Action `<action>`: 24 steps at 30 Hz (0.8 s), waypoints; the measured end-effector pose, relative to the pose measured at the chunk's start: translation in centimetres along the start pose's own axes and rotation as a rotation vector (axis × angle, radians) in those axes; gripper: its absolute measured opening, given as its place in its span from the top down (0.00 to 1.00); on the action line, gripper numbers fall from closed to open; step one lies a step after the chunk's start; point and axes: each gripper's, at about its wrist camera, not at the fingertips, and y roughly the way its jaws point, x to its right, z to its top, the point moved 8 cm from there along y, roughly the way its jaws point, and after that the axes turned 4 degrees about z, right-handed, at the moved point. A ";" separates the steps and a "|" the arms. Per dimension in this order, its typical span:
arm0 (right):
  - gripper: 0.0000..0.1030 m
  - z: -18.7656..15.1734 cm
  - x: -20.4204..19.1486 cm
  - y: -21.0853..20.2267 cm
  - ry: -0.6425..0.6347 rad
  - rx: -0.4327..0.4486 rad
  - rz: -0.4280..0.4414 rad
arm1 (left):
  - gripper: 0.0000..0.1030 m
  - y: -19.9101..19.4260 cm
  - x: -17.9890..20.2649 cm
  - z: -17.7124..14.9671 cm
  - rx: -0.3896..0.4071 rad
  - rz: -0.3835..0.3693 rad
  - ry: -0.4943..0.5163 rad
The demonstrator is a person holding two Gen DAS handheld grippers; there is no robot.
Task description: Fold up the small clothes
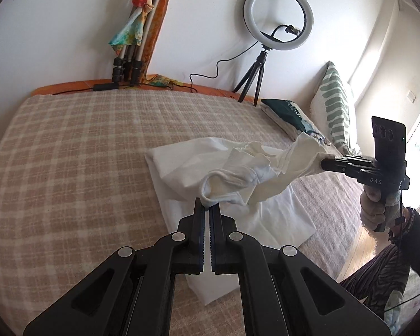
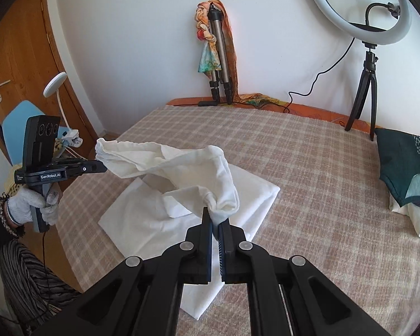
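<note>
A small cream-white garment (image 1: 252, 173) hangs stretched in the air between both grippers, above a white cloth (image 1: 238, 224) spread on the bed. My left gripper (image 1: 207, 207) is shut on one end of the garment. My right gripper (image 1: 323, 162) is shut on the other end, off to the right. In the right wrist view the right gripper (image 2: 217, 218) pinches a bunched end of the garment (image 2: 182, 168), and the left gripper (image 2: 102, 166) holds the far end at the left. The white cloth (image 2: 246, 196) lies flat beneath.
The bed has a beige checked cover (image 1: 84, 154). A ring light on a tripod (image 1: 277, 19) and a folded tripod with scarves (image 1: 134, 42) stand at the wall. Dark green folded clothes (image 2: 406, 168) and a striped pillow (image 1: 336, 103) lie at the right.
</note>
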 end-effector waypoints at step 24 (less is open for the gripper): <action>0.63 -7.9 3.0 -0.9 0.403 -0.036 0.141 | 0.73 -1.3 -4.5 -5.1 -0.050 -0.196 -0.608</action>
